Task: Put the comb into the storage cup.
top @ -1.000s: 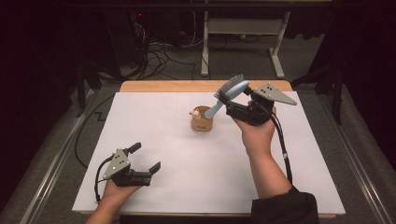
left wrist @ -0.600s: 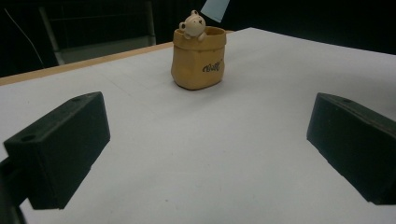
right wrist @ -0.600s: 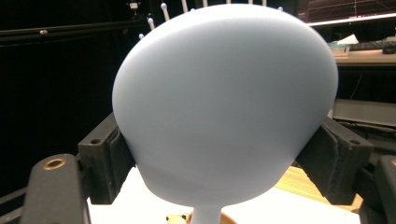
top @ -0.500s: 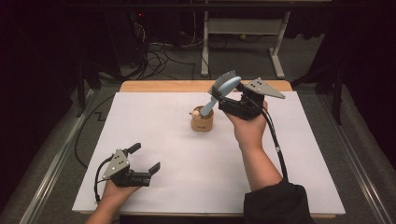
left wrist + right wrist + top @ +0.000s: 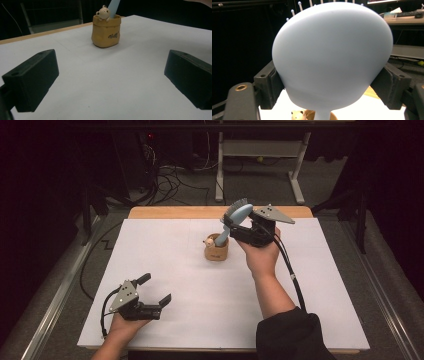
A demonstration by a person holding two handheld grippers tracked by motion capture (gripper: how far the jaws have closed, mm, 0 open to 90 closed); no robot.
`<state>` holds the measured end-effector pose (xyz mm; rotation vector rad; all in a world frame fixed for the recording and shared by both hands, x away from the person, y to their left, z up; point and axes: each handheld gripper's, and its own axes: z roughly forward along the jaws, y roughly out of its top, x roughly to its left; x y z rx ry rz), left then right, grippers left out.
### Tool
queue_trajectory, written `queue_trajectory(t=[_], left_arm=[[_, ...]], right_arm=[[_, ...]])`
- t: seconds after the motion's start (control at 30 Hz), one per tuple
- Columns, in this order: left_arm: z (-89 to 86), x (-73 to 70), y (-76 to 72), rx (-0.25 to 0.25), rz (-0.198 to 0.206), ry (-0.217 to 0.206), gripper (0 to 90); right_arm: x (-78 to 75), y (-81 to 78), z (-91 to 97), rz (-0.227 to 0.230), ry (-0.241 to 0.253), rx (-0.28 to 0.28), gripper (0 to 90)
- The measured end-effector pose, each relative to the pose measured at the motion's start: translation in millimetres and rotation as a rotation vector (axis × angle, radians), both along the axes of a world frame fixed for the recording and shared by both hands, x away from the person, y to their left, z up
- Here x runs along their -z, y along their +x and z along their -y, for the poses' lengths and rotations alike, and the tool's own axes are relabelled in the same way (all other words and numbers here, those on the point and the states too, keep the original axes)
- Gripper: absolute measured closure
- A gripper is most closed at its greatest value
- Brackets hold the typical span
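Your left gripper (image 5: pixel 156 303) is black, with a grey three-cornered plate on top dotted with small holes and a black cable looping from its rear. Its blocky matte jaws each carry a small round screw hole near the tip. Your right gripper (image 5: pixel 233 226) has the same black body and grey plate; a brass-ringed hole sits on its frame, and a black cable trails along your forearm. You wear a dark sleeve (image 5: pixel 292 336) on that arm.

Light falls from above onto my white table (image 5: pixel 165 270), bright and even with faint shadows, while the room behind stays nearly black. In my right gripper view the brush head (image 5: pixel 332 57) looks soft, probably too close to focus.
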<state>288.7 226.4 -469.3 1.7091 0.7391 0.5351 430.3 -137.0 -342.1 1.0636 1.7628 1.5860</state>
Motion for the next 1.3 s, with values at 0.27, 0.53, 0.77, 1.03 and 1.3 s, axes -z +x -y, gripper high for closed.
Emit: queue_trajectory(t=[0.27,0.53,0.77,1.03,1.3], left_arm=[[0.7,0.6,0.2,0.002,-0.003,0.002,0.1],[0.4,1.2,0.7,0.003,-0.006,-0.002,0.1],[0.6,1.8,0.6,0.006,-0.007,0.0,0.4],[1.1,2.1,0.7,0.007,-0.008,0.0,0.4],[1.8,1.9,0.1,0.009,-0.004,0.0,0.4]], right_arm=[[10.7,6.4,-8.4,-0.014,-0.005,-0.01,20.6],[17.8,13.5,-15.7,-0.028,0.0,-0.011,20.6],[23.8,16.9,-21.0,-0.032,-0.009,-0.021,20.6],[28.4,18.4,-25.3,-0.03,-0.032,-0.026,20.6],[32.9,19.4,-27.8,-0.033,-0.035,-0.027,20.6]])
